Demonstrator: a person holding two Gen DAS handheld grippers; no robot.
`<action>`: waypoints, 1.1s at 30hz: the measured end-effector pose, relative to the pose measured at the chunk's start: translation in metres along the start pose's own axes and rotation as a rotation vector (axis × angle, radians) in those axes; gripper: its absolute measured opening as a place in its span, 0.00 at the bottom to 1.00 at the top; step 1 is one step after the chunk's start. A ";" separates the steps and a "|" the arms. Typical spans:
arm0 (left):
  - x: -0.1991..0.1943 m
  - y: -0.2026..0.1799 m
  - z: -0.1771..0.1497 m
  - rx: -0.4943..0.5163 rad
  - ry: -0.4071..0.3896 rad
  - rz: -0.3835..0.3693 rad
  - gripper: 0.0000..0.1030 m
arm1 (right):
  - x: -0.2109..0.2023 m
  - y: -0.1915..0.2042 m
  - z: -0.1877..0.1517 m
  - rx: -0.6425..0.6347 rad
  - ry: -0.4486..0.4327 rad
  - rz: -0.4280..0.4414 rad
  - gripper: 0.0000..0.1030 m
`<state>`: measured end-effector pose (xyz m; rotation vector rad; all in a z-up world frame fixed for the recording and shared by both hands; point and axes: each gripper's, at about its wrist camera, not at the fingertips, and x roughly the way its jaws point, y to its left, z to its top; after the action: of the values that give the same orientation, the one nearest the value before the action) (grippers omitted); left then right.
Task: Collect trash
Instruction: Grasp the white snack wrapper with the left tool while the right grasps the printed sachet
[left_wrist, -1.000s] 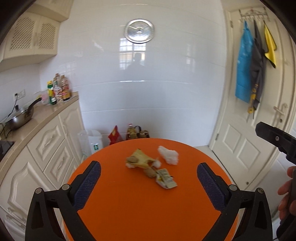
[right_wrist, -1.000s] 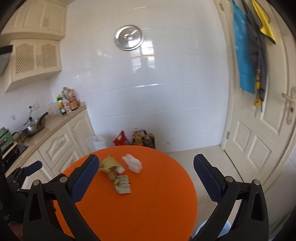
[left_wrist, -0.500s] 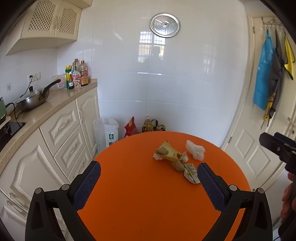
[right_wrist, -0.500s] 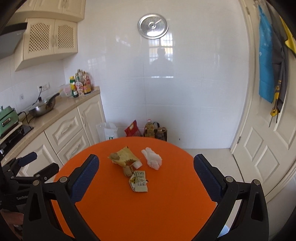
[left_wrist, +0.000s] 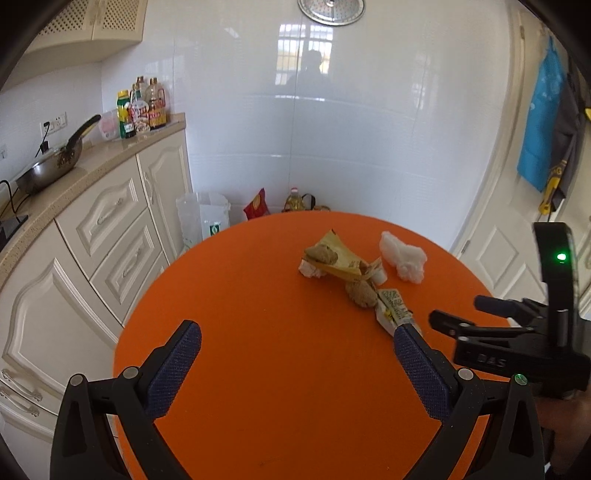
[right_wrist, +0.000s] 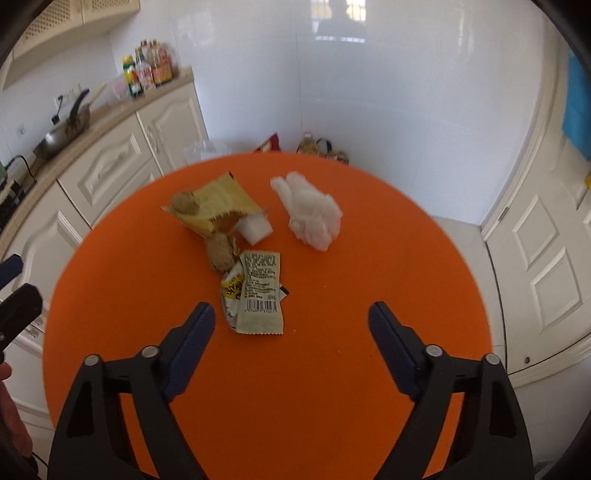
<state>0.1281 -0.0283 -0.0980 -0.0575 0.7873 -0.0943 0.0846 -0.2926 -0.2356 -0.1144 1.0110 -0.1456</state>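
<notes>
While reaching: right gripper (right_wrist: 288, 325) fingers closing, empty; left gripper (left_wrist: 295, 350) wide, empty.
Trash: printed cream sachet (right_wrist: 258, 295) on round orange table (right_wrist: 369, 295), just beyond right fingers.
Next: straddle sachet, pinch.

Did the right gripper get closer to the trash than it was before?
Yes. The right gripper came down toward the round orange table; the barcoded white wrapper now lies just ahead of its closing jaws.

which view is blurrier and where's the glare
Right wrist view: softer, motion smear on the bottles and door; the wrapper barcode stays readable. Left wrist view: sharper, window glare on the wall tiles. Both bend straight lines at the edges.
</notes>
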 end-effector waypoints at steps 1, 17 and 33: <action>0.009 -0.003 0.005 0.000 0.012 0.004 0.99 | 0.011 -0.001 0.001 -0.001 0.019 0.010 0.80; 0.108 -0.045 0.042 0.036 0.095 -0.006 0.99 | 0.063 -0.011 0.004 -0.060 0.064 0.048 0.24; 0.235 -0.110 0.048 0.151 0.227 -0.083 0.93 | 0.026 -0.081 -0.021 0.112 0.018 0.050 0.23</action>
<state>0.3207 -0.1617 -0.2201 0.0645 1.0026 -0.2419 0.0752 -0.3773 -0.2552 0.0146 1.0203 -0.1575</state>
